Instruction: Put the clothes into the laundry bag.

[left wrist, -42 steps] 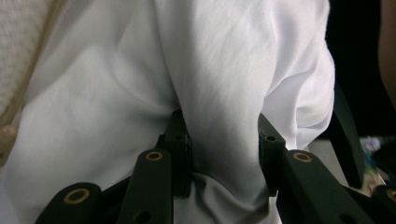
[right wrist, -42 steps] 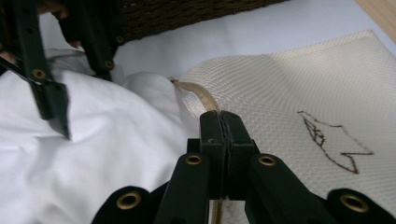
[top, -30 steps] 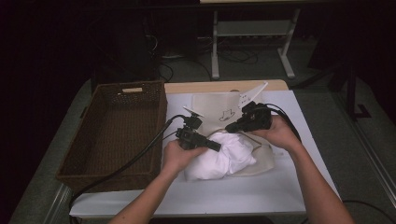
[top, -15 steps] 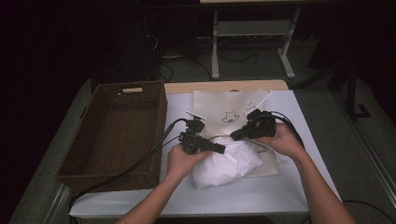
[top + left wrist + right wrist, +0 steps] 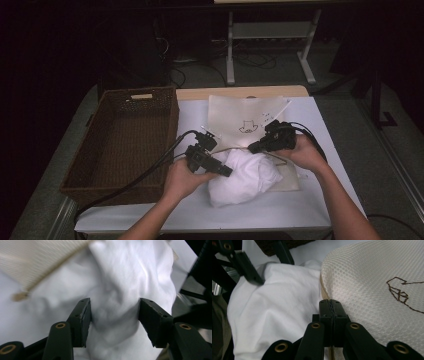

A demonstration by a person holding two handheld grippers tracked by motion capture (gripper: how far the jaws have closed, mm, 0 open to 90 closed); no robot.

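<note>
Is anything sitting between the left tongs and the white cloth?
Nothing visible does. The left tongs stand open with a fold of the white cloth already between their jaws; the beige bag lies off to one side.

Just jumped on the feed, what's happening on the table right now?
A person works with two handheld grippers. The right gripper is shut on the rim of a cream mesh bag. The left gripper is open, its jaws either side of a bunched white cloth beside the bag's opening. A wicker basket sits to the left.
</note>
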